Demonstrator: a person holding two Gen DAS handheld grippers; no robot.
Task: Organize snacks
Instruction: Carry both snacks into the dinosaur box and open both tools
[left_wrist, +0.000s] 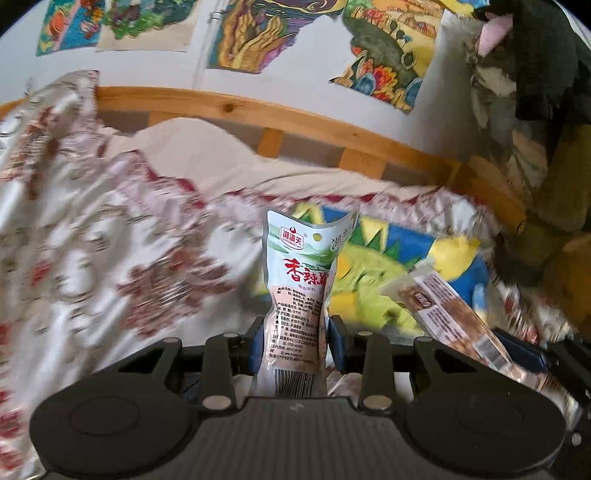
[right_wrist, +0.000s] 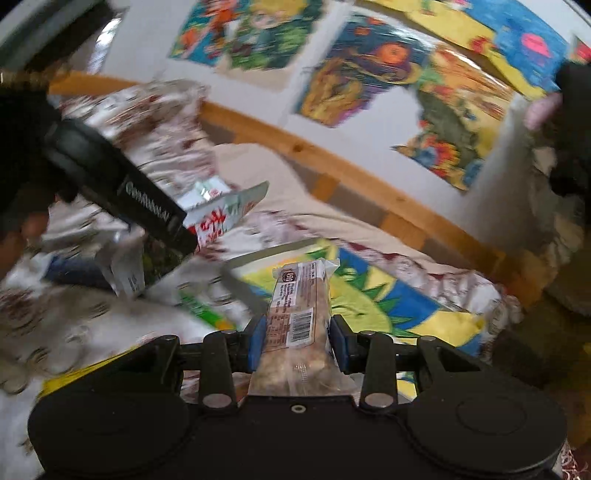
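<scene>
Bed with a curved pine slatted headboard (left_wrist: 258, 114), covered by a shiny white quilt with dark red floral print (left_wrist: 92, 251). Just in front of the headboard, plain cream sheet (left_wrist: 207, 147). Further forward from the headboard, on the quilt, a bright yellow, blue and green painted sheet (left_wrist: 369, 266).

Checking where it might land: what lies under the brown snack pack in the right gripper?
Under the brown snack pack lies a bright drawing on floral bedding; the spot directly beneath is hidden.
</scene>
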